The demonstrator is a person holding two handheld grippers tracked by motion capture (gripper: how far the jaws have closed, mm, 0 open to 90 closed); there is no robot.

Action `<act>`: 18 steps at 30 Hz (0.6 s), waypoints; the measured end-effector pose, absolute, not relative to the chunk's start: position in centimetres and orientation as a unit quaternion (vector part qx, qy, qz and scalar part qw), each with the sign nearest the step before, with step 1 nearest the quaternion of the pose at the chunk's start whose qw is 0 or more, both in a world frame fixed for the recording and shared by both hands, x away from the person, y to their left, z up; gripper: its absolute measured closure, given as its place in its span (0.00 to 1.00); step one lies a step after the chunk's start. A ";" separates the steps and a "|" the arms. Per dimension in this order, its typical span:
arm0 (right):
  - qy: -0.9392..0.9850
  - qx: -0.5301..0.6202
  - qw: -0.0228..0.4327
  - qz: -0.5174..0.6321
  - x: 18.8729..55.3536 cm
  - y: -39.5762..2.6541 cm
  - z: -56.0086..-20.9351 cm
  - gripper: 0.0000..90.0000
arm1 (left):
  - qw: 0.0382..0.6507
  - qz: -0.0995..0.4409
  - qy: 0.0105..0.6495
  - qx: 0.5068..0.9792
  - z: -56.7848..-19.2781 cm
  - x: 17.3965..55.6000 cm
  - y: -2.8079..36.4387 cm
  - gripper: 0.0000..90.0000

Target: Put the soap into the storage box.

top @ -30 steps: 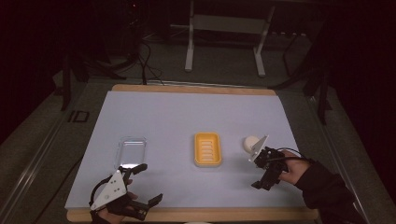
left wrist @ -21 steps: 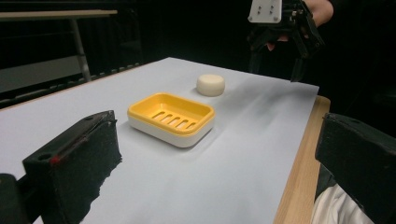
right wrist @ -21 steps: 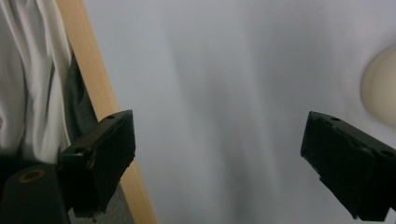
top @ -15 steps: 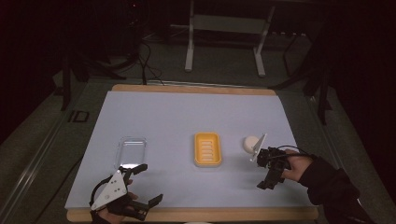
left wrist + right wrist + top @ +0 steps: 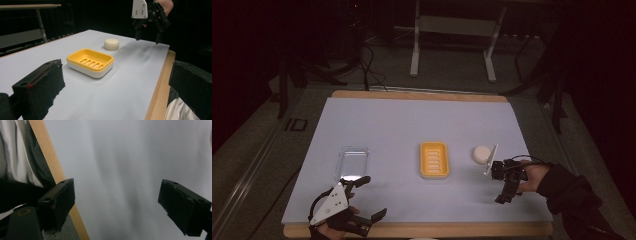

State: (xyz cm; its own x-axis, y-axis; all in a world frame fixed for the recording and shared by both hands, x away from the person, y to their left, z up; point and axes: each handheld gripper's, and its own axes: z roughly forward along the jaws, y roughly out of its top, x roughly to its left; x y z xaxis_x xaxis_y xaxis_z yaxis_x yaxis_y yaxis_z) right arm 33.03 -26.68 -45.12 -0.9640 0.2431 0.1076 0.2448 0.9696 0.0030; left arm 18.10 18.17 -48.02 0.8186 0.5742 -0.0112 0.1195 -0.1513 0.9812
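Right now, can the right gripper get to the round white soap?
Probably yes. The right gripper hangs just beside the round white soap, jaws apart with nothing between them, and only bare table lies between them. It would have to turn toward it.

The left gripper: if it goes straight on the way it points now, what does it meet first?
Most likely the yellow plastic soap dish, which lies ahead between the open jaws of the left gripper in its own view. The round white soap bar sits farther on. Depth is unclear, so it could pass just above.
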 end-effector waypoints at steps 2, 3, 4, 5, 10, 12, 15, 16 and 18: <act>-0.991 -0.121 0.053 -0.012 33.2 -27.0 -45.2 0.15 | 0.607 0.187 0.236 0.735 -48.0 18.1 18.2 0.00; -0.991 -0.123 0.050 -0.014 33.3 -27.1 -45.2 0.15 | 0.607 0.187 0.236 0.736 -48.0 18.1 18.2 0.00; -0.991 -0.127 0.049 -0.013 33.4 -27.3 -45.2 0.15 | 0.607 0.187 0.236 0.735 -48.0 18.1 18.2 0.00; -0.991 -0.123 0.044 -0.014 33.5 -27.4 -45.2 0.15 | 0.607 0.187 0.236 0.736 -48.0 18.1 18.2 0.00; -0.992 -0.119 0.036 -0.024 33.9 -28.3 -45.3 0.15 | 0.606 0.188 0.236 0.736 -48.0 18.0 18.2 0.00; -0.992 -0.118 0.034 -0.031 34.2 -28.6 -45.3 0.15 | 0.606 0.188 0.236 0.736 -48.0 18.1 18.2 0.00; -0.992 -0.121 0.028 -0.037 34.6 -29.2 -45.5 0.15 | 0.604 0.187 0.236 0.738 -48.1 18.1 18.1 0.00; -0.992 -0.121 0.028 -0.036 34.7 -29.3 -45.5 0.15 | 0.604 0.188 0.235 0.738 -48.1 18.1 18.1 0.00; -0.991 -0.125 0.023 -0.032 34.9 -29.6 -45.6 0.15 | 0.604 0.187 0.235 0.738 -48.1 18.1 18.1 0.00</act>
